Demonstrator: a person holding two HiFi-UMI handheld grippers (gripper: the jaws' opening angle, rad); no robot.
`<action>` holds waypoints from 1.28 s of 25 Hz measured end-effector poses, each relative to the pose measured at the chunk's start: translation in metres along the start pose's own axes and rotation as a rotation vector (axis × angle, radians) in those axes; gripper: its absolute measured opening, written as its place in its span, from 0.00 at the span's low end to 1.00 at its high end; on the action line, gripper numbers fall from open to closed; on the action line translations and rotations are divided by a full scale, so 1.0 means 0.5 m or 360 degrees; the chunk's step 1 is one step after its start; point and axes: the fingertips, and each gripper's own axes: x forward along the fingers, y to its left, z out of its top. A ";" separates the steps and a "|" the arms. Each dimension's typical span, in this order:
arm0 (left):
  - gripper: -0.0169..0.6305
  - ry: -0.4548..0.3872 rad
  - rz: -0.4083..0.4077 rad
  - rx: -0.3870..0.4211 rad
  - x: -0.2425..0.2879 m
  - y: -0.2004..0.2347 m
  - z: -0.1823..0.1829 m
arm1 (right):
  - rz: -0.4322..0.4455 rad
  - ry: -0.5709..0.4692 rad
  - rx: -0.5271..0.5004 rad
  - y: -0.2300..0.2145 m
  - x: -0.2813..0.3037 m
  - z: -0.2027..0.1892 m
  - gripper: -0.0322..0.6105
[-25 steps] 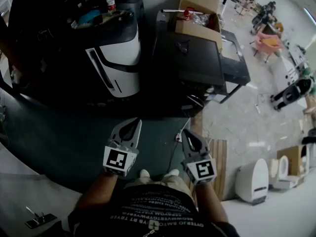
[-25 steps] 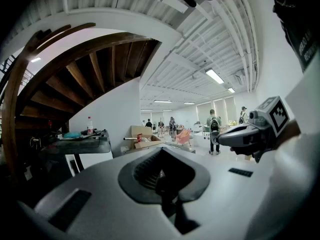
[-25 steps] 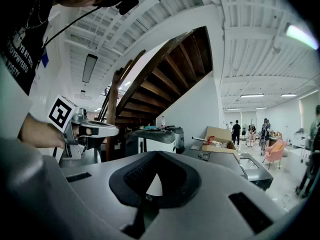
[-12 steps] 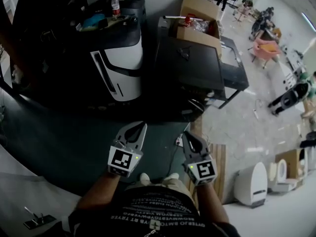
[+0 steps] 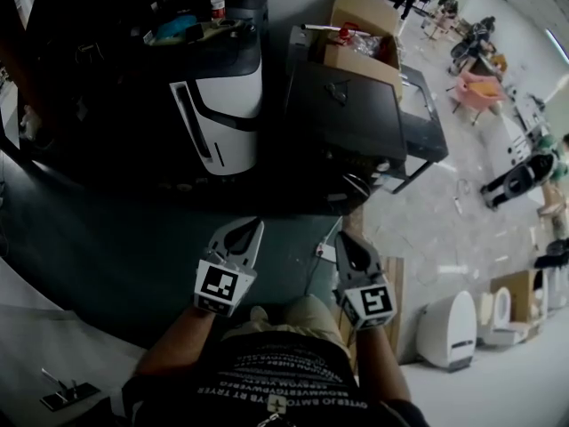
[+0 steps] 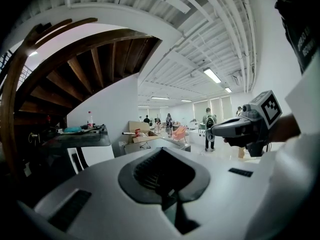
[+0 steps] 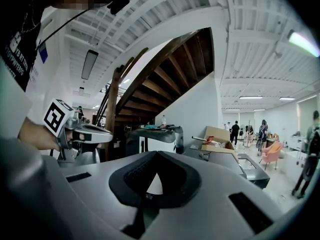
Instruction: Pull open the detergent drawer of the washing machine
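Note:
Two machines stand ahead of me in the head view: a white and black appliance (image 5: 222, 105) at the upper left and a dark box-shaped machine (image 5: 351, 109) beside it, with a round shape low on its front. No detergent drawer can be made out. My left gripper (image 5: 242, 231) is held low in front of me, shut and empty, well short of both machines. My right gripper (image 5: 345, 243) is level with it, also shut and empty. Each gripper view looks over its own shut jaws and shows the other gripper: the right gripper (image 6: 216, 132) and the left gripper (image 7: 106, 132).
A cardboard box (image 5: 360, 38) sits on the dark machine, and a bottle (image 5: 217, 0) on the white one. A wooden pallet (image 5: 396, 292) and a cable (image 5: 311, 274) lie by my right side. White fixtures (image 5: 449, 327) stand at the right. A wooden staircase (image 7: 150, 84) rises to the left.
My left gripper has edged a little to the right and forward. The right gripper has hardly shifted. Both stay shut.

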 end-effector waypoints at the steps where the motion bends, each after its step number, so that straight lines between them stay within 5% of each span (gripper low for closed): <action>1: 0.03 -0.0001 -0.0001 -0.0011 -0.001 0.002 0.001 | -0.0009 0.0000 0.0000 -0.002 0.001 0.000 0.05; 32: 0.03 0.0132 -0.0044 -0.0063 0.181 0.049 -0.044 | 0.0055 0.0079 0.0096 -0.117 0.155 -0.056 0.05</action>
